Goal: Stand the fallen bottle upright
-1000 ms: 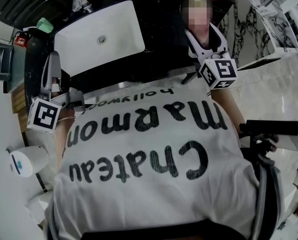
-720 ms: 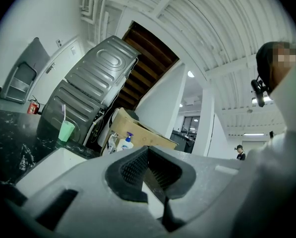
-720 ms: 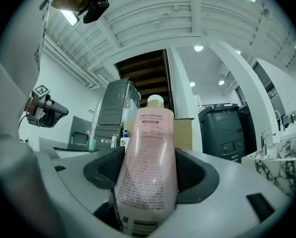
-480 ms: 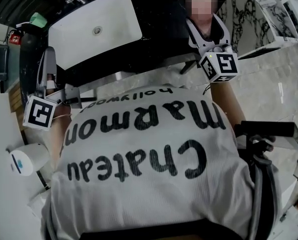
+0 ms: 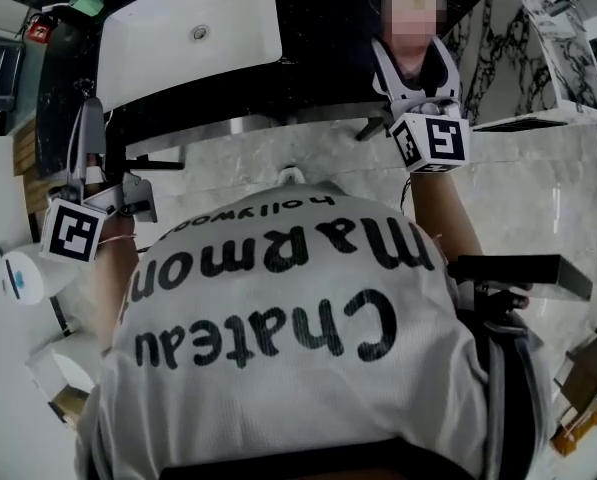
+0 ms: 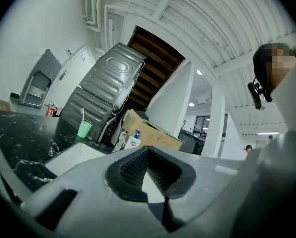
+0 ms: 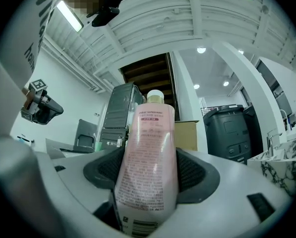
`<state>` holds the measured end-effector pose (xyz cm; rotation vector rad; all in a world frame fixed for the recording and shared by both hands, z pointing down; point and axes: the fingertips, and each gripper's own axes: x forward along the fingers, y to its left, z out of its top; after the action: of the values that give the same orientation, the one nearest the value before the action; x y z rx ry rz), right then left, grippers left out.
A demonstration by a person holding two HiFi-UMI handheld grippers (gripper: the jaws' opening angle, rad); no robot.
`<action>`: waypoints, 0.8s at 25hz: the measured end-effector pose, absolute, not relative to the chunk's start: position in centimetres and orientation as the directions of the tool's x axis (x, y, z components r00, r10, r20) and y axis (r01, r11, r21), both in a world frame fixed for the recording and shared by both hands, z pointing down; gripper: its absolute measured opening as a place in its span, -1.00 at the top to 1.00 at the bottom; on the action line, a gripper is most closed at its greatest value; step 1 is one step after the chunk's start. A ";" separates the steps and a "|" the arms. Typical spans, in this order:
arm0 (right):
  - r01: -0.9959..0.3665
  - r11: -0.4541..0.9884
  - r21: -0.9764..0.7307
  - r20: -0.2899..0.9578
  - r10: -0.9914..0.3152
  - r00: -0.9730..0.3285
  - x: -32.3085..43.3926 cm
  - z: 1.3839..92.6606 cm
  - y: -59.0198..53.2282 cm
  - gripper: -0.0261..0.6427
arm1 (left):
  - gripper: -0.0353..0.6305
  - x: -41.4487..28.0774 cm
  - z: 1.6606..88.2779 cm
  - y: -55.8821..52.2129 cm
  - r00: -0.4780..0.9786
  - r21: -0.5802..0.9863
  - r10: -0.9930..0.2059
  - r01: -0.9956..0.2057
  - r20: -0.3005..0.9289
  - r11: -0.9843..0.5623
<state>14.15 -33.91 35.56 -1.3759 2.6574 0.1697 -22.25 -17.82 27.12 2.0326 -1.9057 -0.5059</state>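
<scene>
A pink bottle (image 7: 150, 157) with a white cap stands lengthwise between the jaws of my right gripper (image 7: 148, 180), which is shut on its lower body; the cap points away from the camera. In the head view the right gripper (image 5: 415, 48) is held up over the black counter's edge, the bottle (image 5: 413, 65) only partly seen below a mosaic patch. My left gripper (image 5: 88, 113) hangs at the left by the counter's near edge. In the left gripper view its ribbed pads (image 6: 133, 165) meet at the tip, and the gripper (image 6: 148, 152) is shut on nothing.
A white sink basin (image 5: 193, 33) is set in the black counter (image 5: 318, 28). A green cup (image 6: 85, 129), a blue-and-white pump bottle (image 6: 134, 139) and a cardboard box (image 6: 152, 135) stand behind it. A marbled white cabinet (image 5: 538, 58) is at the right, a black bin (image 7: 232, 128) beyond.
The head view has tilted, so the sink sits higher in the frame. Both grippers keep about the same pose, and the right one still holds the bottle.
</scene>
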 end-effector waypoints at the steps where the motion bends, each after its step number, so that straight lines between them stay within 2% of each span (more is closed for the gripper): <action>1: -0.815 0.578 0.035 -0.181 -0.799 -0.574 14.0 35.5 -33.9 -0.01 | 0.85 -22.4 27.1 -17.5 0.043 0.458 -0.998 -0.887 -0.039 -0.056; 12: -0.779 0.627 0.034 -0.171 -0.764 -0.622 14.0 35.9 -33.0 -0.01 | 0.85 -21.8 27.6 -9.8 -0.093 0.493 -0.995 -0.867 -0.019 0.071; 20: -0.759 0.650 0.041 -0.156 -0.746 -0.647 14.0 36.2 -32.6 -0.01 | 0.85 -20.9 27.9 -7.5 -0.137 0.522 -0.989 -0.848 -0.053 0.090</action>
<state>13.98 -32.60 36.18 -1.2556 2.7380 0.1547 -20.95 -7.46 27.93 1.8211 -2.0602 -0.6332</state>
